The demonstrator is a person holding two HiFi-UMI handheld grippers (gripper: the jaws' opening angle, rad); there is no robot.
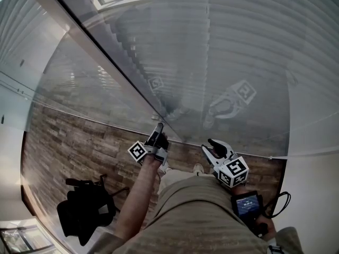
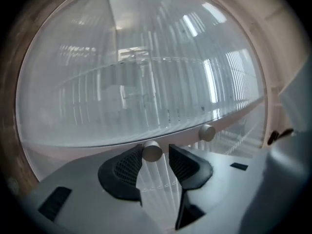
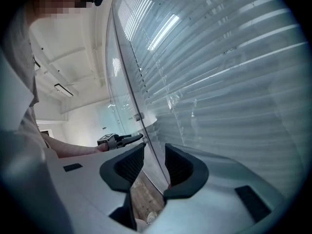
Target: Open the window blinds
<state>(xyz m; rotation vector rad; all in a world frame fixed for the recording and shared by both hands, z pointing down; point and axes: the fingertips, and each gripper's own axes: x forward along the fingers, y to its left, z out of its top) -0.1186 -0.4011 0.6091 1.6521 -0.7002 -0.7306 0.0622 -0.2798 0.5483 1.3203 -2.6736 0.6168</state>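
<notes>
right gripper point(image 3: 155, 150) jaws apart, empty, well off to the side | left gripper point(image 1: 159, 127) is the closer one, jaws apart round the knob point(image 2: 152, 152), gap on one side | knob sticks straight out of the glass point(image 1: 95, 89) at it | 2 grippers, 2 knobs, other knob point(image 2: 207, 132) just beside | blinds point(image 3: 229, 82) behind glass, slats look closed

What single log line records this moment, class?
left claw: open, knob between tips | right claw: open, empty | blinds: down

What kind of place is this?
Probably an office: a big glass wall with slatted blinds behind it, a wood-plank floor, and long strip lights on a white ceiling.
</notes>
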